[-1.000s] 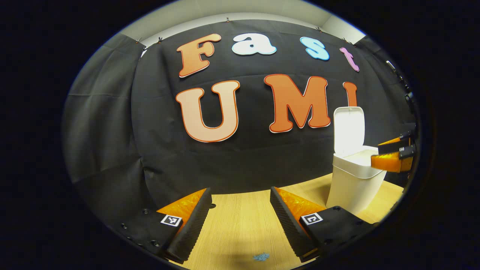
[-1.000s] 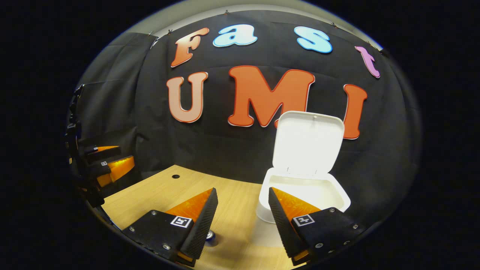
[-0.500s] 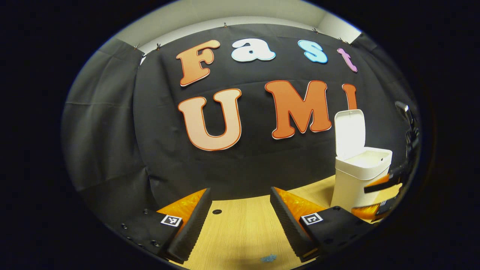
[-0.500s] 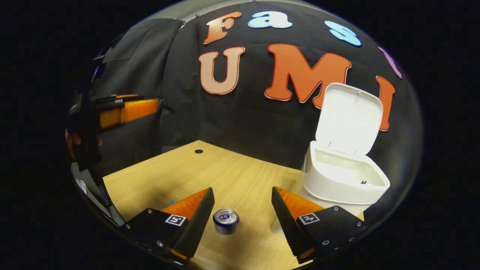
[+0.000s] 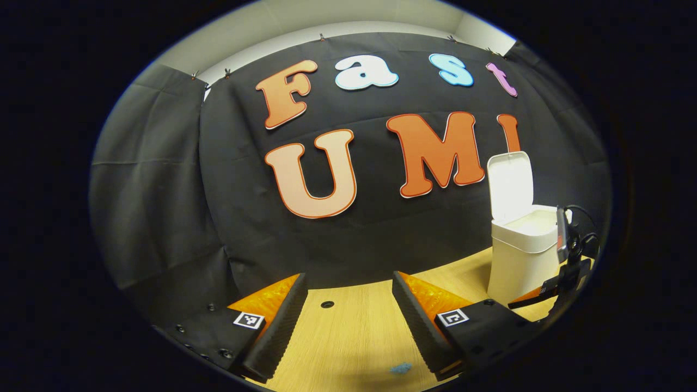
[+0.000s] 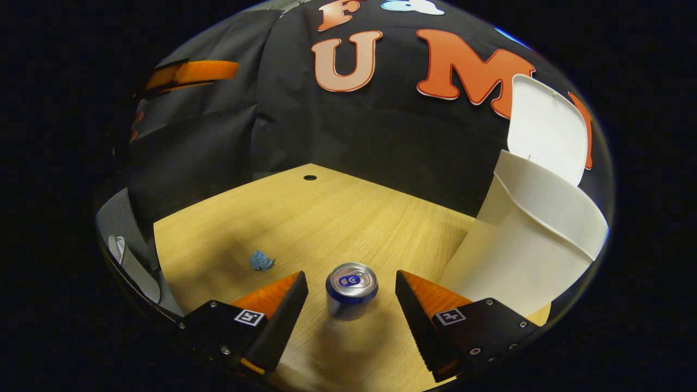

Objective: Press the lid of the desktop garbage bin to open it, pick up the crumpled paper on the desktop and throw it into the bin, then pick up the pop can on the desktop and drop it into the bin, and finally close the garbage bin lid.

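In the right gripper view, a silver and blue pop can [image 6: 352, 290] stands upright on the wooden desktop [image 6: 326, 218]. My right gripper [image 6: 350, 275] is open and low over the desk, one finger on each side of the can with a gap to both. The blue crumpled paper [image 6: 261, 260] lies to the can's left. The white bin [image 6: 536, 239] stands at the right with its lid [image 6: 547, 136] raised. In the left gripper view, my left gripper [image 5: 349, 276] is open and holds nothing, above the paper [image 5: 402, 368]. The bin [image 5: 517, 256] is far right there, beside the right gripper [image 5: 563, 275].
A small round hole [image 6: 310, 177] sits in the desktop near the back wall. The left gripper [image 6: 190, 73] hangs high at the upper left of the right gripper view. A grey and white object [image 6: 122, 239] lies past the desk's left edge.
My right gripper has come down from the bin's opening to the desk and now straddles the can. The left gripper has drifted slightly and stays open.
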### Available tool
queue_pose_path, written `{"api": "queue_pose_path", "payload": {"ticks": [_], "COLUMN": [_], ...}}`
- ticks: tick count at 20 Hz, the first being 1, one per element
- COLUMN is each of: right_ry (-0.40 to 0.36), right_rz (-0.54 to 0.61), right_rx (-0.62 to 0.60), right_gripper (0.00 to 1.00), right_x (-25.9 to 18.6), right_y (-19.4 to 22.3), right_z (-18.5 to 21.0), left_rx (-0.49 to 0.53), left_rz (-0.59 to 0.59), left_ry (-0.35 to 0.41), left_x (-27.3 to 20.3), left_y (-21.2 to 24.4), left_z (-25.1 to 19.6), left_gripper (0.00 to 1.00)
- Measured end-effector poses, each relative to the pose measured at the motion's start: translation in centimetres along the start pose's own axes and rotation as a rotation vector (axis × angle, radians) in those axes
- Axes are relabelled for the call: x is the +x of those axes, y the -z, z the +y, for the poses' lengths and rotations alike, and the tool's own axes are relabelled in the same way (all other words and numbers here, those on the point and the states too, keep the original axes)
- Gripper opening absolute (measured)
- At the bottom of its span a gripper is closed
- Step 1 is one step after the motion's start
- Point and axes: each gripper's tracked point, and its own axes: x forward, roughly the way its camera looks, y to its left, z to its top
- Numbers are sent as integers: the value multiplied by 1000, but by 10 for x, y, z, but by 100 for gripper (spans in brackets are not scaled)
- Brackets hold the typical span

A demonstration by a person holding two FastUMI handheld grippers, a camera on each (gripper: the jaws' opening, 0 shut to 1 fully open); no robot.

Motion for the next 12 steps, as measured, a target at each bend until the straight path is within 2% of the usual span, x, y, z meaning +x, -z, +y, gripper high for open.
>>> {"api": "queue_pose_path", "payload": {"ticks": [6, 12], "right_ry": [-8, 17], "right_rz": [52, 62], "right_rx": [4, 3], "right_gripper": [98, 93], "right_x": [24, 35], "right_y": [22, 29], "right_z": [-1, -6], "left_rx": [19, 12], "left_rz": [22, 45], "left_ry": [-6, 0], "left_x": [-7, -13], "left_y": [2, 11], "left_z": [1, 1], "left_gripper": [99, 99]}}
